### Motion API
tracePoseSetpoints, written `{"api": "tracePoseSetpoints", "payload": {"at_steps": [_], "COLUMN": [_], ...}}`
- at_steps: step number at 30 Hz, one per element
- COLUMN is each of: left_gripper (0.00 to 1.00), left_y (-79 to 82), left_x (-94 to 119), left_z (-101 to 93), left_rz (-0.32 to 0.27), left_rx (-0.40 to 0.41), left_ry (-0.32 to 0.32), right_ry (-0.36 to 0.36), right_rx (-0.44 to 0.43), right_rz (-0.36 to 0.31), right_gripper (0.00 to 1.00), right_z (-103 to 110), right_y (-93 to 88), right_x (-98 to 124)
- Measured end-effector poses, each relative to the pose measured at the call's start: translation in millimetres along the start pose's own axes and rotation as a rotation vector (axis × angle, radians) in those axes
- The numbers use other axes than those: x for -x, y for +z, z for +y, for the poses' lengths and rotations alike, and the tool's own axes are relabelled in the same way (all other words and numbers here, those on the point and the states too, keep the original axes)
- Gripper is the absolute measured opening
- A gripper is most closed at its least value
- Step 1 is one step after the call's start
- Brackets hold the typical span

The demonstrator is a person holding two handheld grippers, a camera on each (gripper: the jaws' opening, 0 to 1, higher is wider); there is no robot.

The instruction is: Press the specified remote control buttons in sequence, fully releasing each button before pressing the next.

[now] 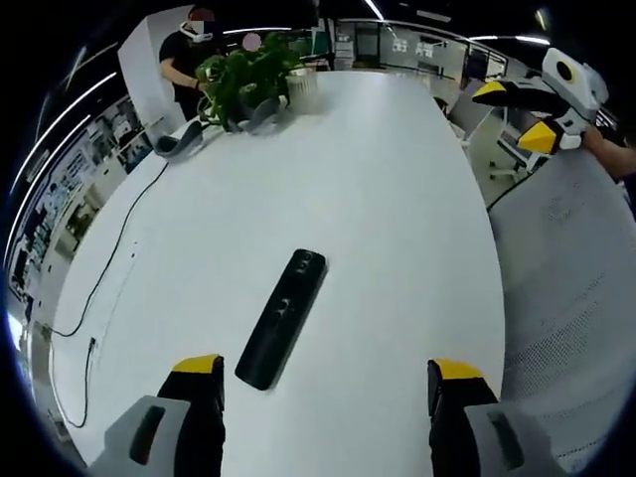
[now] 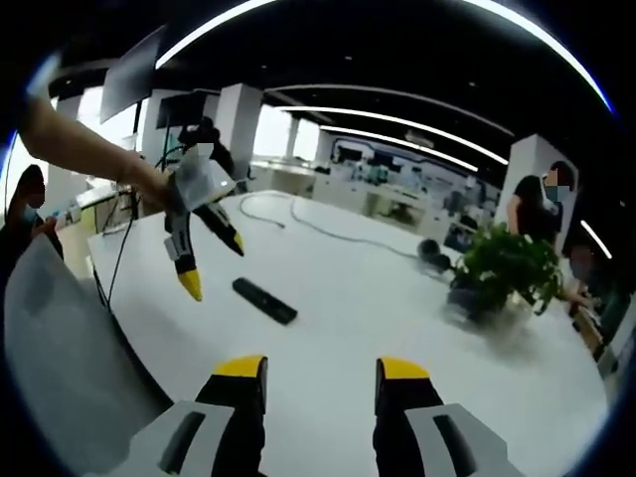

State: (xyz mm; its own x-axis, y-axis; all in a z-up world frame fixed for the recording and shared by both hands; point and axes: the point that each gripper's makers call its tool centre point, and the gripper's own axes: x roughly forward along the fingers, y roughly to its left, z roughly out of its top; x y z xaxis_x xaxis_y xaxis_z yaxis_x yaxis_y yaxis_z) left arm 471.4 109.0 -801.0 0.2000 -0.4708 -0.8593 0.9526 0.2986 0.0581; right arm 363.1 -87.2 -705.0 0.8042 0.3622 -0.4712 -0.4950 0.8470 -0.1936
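A black remote control (image 1: 281, 318) lies flat on the white table (image 1: 397, 199), its long axis running away from me. My left gripper (image 1: 328, 383) hangs open just short of its near end, yellow-tipped jaws wide apart, nothing between them. In the right gripper view the remote (image 2: 264, 300) sits near the table's left edge, and the left gripper (image 2: 214, 265) hovers above it, held by a hand. My right gripper (image 2: 321, 373) is open and holds nothing, well back from the remote. It also appears raised off the table's right side (image 1: 527, 109).
A potted plant (image 1: 248, 84) (image 2: 502, 268) stands at the far end, with a grey object (image 1: 179, 144) beside it. A thin black cable (image 1: 109, 268) trails along the left side. A mesh chair back (image 1: 576, 298) is at the table's right edge. A person (image 1: 184, 60) stands beyond the plant.
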Motion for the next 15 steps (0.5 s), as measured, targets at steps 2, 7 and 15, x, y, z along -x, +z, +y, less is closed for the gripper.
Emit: {"api": "tracePoseSetpoints", "payload": {"at_steps": [2,7,15], "left_gripper": [0.87,0.82,0.74], "left_y": [0.1,-7.1,-7.4], "left_x": [-4,-14,-24], "left_z": [2.6,9.5,15.2], "left_rz": [0.009,0.052,0.037], "left_rx": [-0.004,-0.006,0.033], "left_ry": [-0.008,-0.032,-0.079], "right_ry": [-0.003,-0.013,-0.029], "right_rx": [0.015,0.012,-0.014], "right_rz": [0.008,0.017,-0.006], "right_gripper": [0.4,0.4,0.37], "right_z": [0,-3,-7], "right_y": [-0.9,-2.7,1.0], "right_x": [-1,-1,0]}}
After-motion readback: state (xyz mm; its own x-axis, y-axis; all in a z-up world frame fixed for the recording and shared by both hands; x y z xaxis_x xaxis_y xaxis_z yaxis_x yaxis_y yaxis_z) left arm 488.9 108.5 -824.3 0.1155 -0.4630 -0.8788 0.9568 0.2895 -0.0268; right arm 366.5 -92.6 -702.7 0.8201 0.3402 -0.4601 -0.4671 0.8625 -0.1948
